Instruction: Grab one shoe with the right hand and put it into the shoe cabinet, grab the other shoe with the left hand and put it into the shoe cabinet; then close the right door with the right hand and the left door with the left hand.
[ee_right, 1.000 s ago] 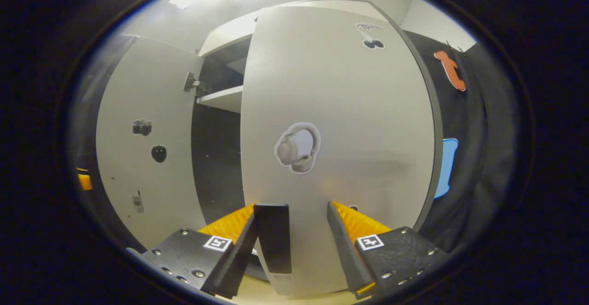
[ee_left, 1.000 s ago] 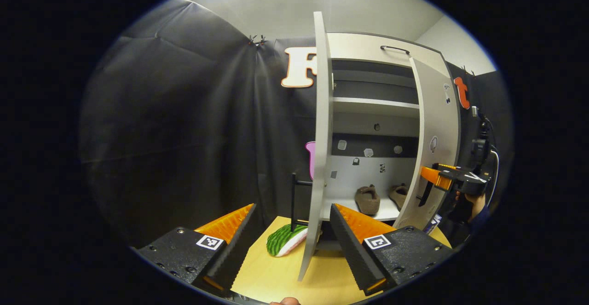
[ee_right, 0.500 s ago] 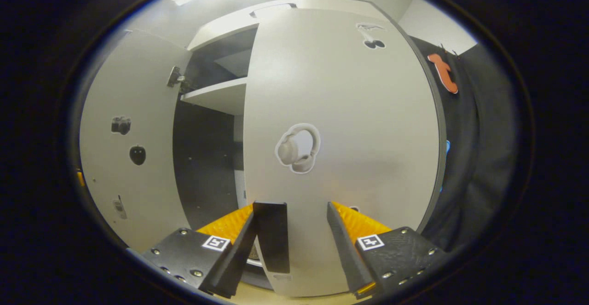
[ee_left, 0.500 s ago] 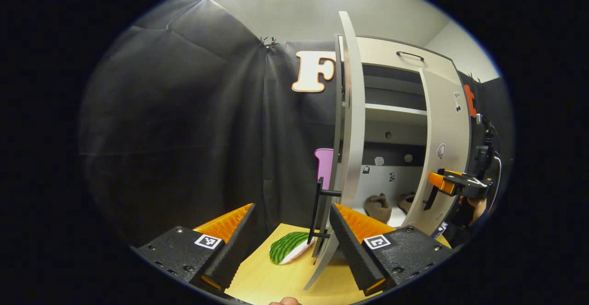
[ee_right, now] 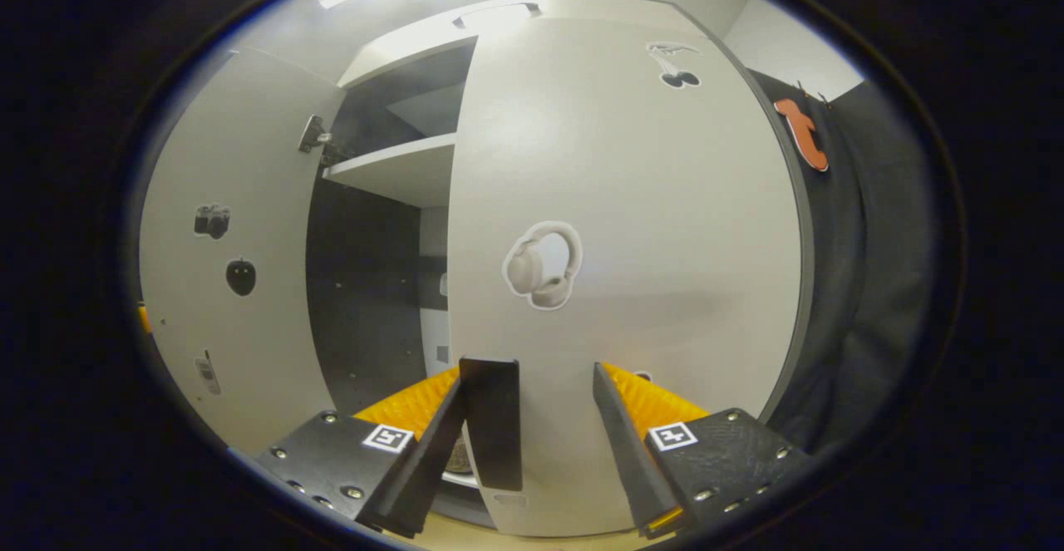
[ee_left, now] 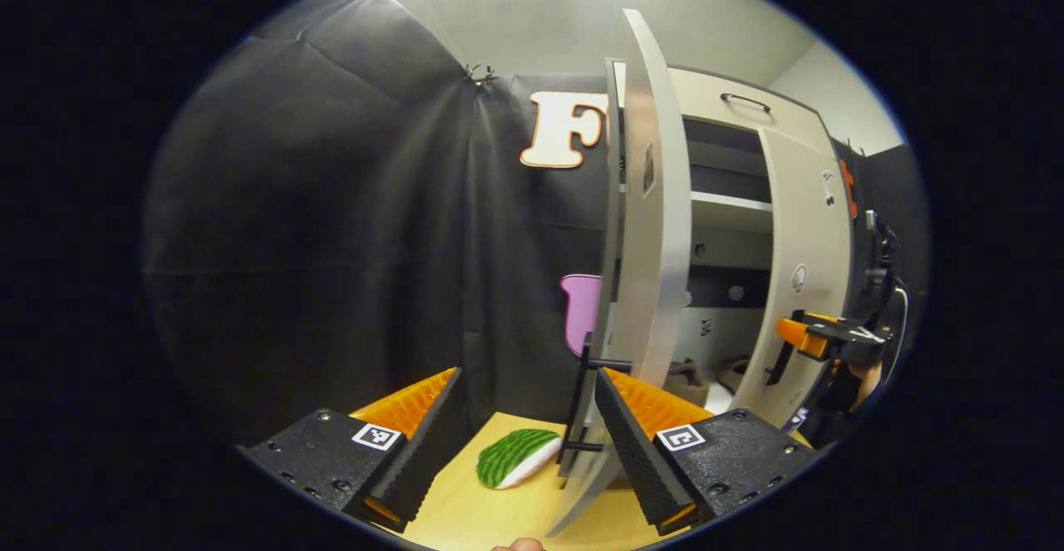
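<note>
Both doors are mid-swing. Against half a second ago, we see the left door (ee_left: 657, 227) turned further toward the shoe cabinet (ee_left: 731, 202), now showing more of its outer face and hiding more of the inside. The right door (ee_right: 623, 243) also sits a bit closer to the cabinet front, the dark gap beside it narrower than a second ago.

Shoes (ee_left: 688, 378) are already on the cabinet's bottom shelf, just behind the left door's edge, so we judge placing done and only door closing left.

The left claw (ee_left: 525, 418) is spread wide, grasping nothing, with the left door's black handle (ee_left: 592, 401) between its fingers near the right one; contact we cannot tell. The right claw (ee_right: 530, 418) is also parted, straddling the right door's handle (ee_right: 492, 435), not clenched on it.

The cabinet stands on a pale wooden counter (ee_left: 499, 509); a watermelon-patterned item (ee_left: 515, 456) lies on it just left of the left door. Black cloth walls sit behind the cabinet, pale ceiling above.
</note>
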A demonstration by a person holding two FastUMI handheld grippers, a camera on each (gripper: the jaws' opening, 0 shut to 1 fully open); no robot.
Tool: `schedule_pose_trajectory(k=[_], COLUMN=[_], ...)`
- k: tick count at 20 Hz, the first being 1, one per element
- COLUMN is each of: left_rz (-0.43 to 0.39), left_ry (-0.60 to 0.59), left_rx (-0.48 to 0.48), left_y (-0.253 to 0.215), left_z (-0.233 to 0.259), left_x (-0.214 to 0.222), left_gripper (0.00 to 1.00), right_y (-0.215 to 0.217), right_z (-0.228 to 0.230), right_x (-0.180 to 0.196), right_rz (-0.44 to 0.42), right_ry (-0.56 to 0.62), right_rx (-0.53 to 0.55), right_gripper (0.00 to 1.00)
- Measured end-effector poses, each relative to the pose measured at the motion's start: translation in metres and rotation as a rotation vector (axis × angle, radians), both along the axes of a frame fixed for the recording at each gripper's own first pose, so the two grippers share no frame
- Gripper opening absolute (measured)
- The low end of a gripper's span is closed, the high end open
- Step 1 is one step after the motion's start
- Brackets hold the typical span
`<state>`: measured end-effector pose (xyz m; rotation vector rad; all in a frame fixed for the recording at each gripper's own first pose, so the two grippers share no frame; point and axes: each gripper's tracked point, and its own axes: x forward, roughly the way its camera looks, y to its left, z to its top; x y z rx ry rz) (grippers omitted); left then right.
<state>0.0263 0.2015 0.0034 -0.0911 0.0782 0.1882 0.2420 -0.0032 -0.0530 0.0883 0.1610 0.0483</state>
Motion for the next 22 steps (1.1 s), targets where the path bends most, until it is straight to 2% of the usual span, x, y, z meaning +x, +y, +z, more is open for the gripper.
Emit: schedule_pose_trajectory(k=[2,4,5,7,8,11,15,16,18,19,20,21,22], left_rz=[-0.045,-0.094,-0.118,-0.161,-0.181,-0.277,-0.358,-0.378,-0.414,-0.42,-0.423,-0.42,-0.432], left_ry=[-0.007,-0.008,-0.009,-0.017,-0.019,-0.023,-0.035,-0.038,-0.035,-0.036,-0.041,-0.043,-0.049], left_rx=[-0.011,-0.045,-0.058,-0.066,-0.065,-0.067,-0.075,-0.079,-0.096,-0.104,-0.107,-0.102,-0.103], left_y=[-0.003,-0.013,-0.021,-0.034,-0.048,-0.088,-0.132,-0.141,-0.16,-0.167,-0.173,-0.178,-0.186], left_z=[0.0,0.0,0.0,0.002,0.001,0.0,-0.001,-0.002,-0.005,-0.005,-0.005,-0.006,-0.006], left_x=[0.006,0.012,0.012,0.01,0.013,0.024,0.039,0.043,0.054,0.06,0.068,0.075,0.08], left_gripper=[0.9,0.85,0.89,0.89,0.83,0.83,0.84,0.89,0.88,0.84,0.84,0.85,0.92], right_y=[-0.001,-0.002,-0.006,-0.013,-0.017,-0.032,-0.064,-0.073,-0.09,-0.1,-0.108,-0.117,-0.126], right_z=[0.0,0.003,0.006,0.013,0.015,0.022,0.02,0.019,0.018,0.018,0.019,0.02,0.02], right_x=[-0.008,-0.022,-0.028,-0.041,-0.046,-0.064,-0.085,-0.09,-0.1,-0.106,-0.11,-0.115,-0.119], right_rz=[0.002,0.002,-0.007,-0.018,-0.019,-0.041,-0.098,-0.112,-0.144,-0.163,-0.179,-0.197,-0.214], right_ry=[0.004,-0.007,-0.017,-0.038,-0.042,-0.052,-0.036,-0.028,-0.019,-0.017,-0.016,-0.015,-0.013], right_rx=[0.037,0.055,0.043,0.014,0.006,-0.01,-0.03,-0.03,-0.03,-0.031,-0.031,-0.033,-0.037], right_gripper=[0.89,0.88,0.89,0.89,0.88,0.88,0.88,0.88,0.88,0.88,0.88,0.88,0.88])
